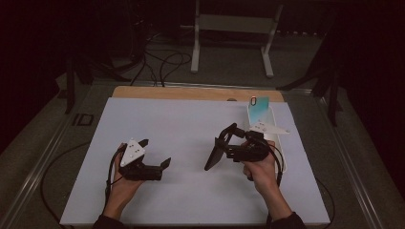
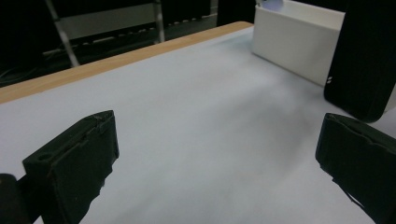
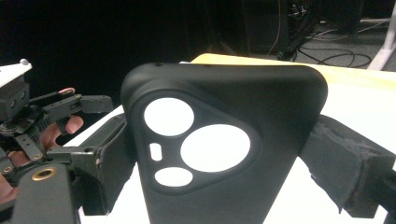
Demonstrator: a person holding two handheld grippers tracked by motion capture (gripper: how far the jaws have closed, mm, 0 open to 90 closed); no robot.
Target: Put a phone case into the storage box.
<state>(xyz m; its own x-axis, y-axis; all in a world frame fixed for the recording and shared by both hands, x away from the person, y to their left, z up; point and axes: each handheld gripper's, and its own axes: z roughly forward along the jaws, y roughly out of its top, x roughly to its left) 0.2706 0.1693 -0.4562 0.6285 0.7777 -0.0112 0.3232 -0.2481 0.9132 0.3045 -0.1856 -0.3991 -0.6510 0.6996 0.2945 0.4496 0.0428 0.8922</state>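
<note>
A black phone case [image 1: 213, 154] with round camera cut-outs stands on edge just above the white table sheet [image 1: 191, 124], right of centre. My right gripper [image 1: 225, 144] is shut on it, one jaw on each side of the case [image 3: 285, 116], as the right gripper [image 3: 224, 186] view shows up close. My left gripper [image 1: 155, 152] is held low over the sheet at the left, open, with nothing between its jaws. In the left gripper [image 2: 215, 163] view, the case [image 2: 369, 56] hangs off to the right, beyond its right jaw.
A white bin [image 1: 281, 143] stands by the sheet's right edge, behind the right hand, with a teal item [image 1: 259, 108] at its far end; the bin [image 2: 299, 42] also appears in the left gripper view. A wooden table edge [image 1: 191, 92] runs along the back. A metal stand [image 1: 229, 28] and cables lie beyond.
</note>
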